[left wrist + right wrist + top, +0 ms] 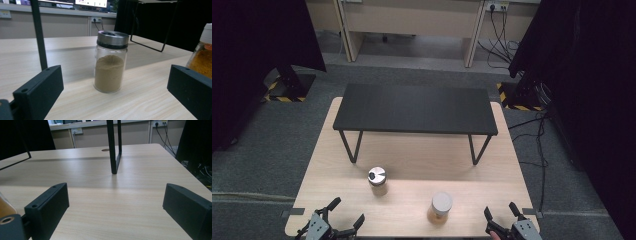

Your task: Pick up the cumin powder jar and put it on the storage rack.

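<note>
A: Spice jar with the metal lid [110, 62] stands upright on the table [492, 165], straight ahead of the left gripper [338, 221], centred between its wide-open jaws but apart from them.

B: And the white-lidded jar [441, 206]?

A: Upright too, off to that gripper's right, between the two hands.

B: Right gripper [503, 217]?

A: Spread wide, nothing between its jaws, just bare table and a leg of the black shelf [414, 107]. I judge the left hand better lined up: a straight push forward.
</note>
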The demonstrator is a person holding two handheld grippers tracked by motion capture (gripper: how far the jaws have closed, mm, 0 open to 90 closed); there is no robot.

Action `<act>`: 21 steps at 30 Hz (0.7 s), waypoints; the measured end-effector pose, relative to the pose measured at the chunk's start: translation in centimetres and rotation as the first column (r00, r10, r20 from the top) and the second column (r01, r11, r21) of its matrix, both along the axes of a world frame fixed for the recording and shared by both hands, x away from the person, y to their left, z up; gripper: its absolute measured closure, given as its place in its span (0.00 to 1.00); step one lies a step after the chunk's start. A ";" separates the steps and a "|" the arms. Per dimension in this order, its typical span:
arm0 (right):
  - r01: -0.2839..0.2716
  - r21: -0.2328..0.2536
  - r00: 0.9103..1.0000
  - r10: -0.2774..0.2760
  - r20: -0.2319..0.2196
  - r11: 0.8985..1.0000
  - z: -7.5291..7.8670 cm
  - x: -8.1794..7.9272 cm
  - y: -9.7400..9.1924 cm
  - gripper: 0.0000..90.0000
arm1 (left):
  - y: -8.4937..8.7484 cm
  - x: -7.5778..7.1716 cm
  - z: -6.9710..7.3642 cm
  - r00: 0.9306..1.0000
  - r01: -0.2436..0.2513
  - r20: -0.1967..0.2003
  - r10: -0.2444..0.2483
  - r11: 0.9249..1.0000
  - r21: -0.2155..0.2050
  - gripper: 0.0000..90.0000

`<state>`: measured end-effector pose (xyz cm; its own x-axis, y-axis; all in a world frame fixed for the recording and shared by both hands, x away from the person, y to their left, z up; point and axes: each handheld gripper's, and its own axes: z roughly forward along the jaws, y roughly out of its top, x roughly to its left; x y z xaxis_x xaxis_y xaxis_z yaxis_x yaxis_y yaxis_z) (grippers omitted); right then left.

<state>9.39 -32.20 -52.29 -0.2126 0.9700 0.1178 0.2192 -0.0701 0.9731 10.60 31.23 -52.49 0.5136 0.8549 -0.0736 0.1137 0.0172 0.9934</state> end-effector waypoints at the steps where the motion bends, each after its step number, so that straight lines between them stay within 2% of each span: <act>1: 0.000 0.000 1.000 0.000 -0.001 1.000 0.0 0.0 0.0 0.08 | 0.0 0.1 0.1 1.000 0.001 0.002 -0.001 1.000 -0.002 0.00; 9: -0.010 0.001 1.000 0.010 -0.007 1.000 0.0 0.3 0.0 0.08 | -0.8 1.2 0.7 1.000 0.020 0.008 -0.020 0.999 0.026 0.00; 12: -0.015 -0.002 1.000 0.014 -0.008 1.000 0.0 0.4 0.1 0.08 | -1.4 1.9 0.9 0.999 0.037 0.006 -0.037 0.998 0.054 0.00; 18: -0.019 -0.002 1.000 0.019 -0.010 1.000 0.0 0.5 0.2 0.08 | -2.8 3.4 1.5 0.998 0.050 -0.041 -0.047 0.994 0.098 0.00; 19: -0.019 -0.002 1.000 0.019 -0.011 1.000 0.0 0.5 0.2 0.08 | -3.1 3.8 1.7 0.997 0.048 -0.058 -0.043 0.994 0.098 0.00; 21: -0.020 -0.001 1.000 0.020 -0.012 1.000 0.0 0.5 0.2 0.08 | -3.2 4.1 1.8 0.997 0.049 -0.066 -0.042 0.994 0.102 0.00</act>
<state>9.91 -32.00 -52.31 -0.2305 0.9658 0.1190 0.2319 -0.0643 0.9706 14.67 28.03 -50.71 0.5495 0.8353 -0.0202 0.1755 -0.0918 0.9802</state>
